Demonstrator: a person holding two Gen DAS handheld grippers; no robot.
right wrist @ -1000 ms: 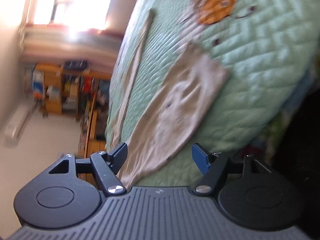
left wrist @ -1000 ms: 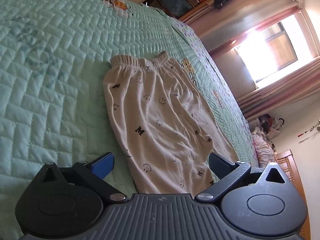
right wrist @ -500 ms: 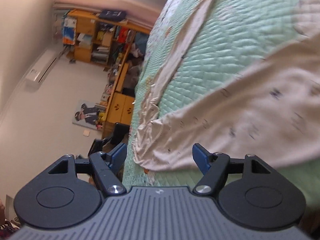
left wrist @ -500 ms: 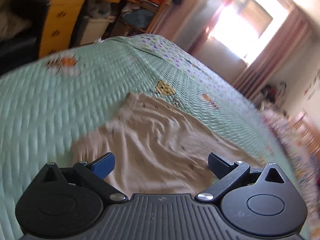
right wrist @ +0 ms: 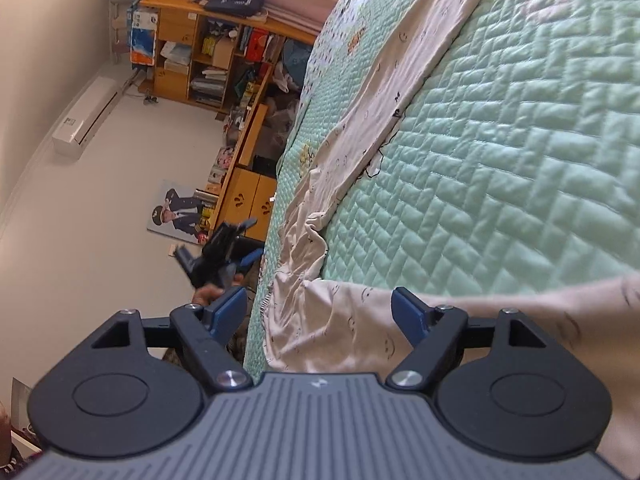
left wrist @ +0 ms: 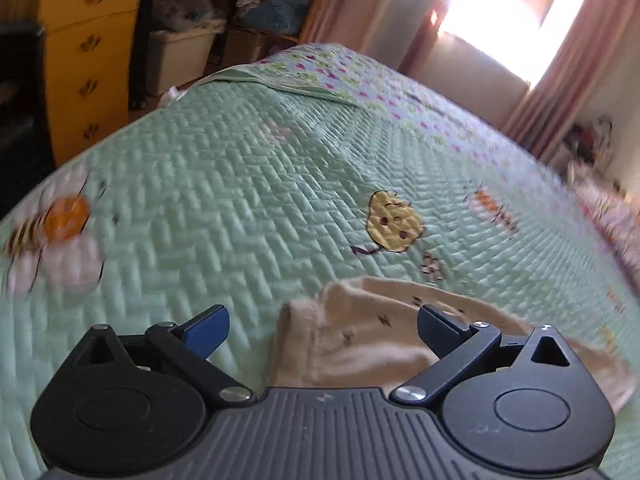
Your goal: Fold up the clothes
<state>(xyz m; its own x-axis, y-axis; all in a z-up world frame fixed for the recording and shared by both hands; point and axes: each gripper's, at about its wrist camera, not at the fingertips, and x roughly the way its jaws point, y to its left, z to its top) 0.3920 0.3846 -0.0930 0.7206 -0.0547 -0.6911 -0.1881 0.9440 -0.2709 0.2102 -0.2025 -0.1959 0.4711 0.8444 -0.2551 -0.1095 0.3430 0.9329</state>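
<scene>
On the quilted bedspread, both the left gripper and the right gripper, its jaws just widening, hang released over the cream trousers, risking a grab that bunches several layers.

1. L wrist cam: low over the quilt, close, looking along it toward the window; drawers far left.
2. R wrist cam: rolled sideways at the quilt's edge, close, facing the shelves.
3. Shared: quilt, cream pants; R view also catches the left gripper off the quilt's edge.
</scene>
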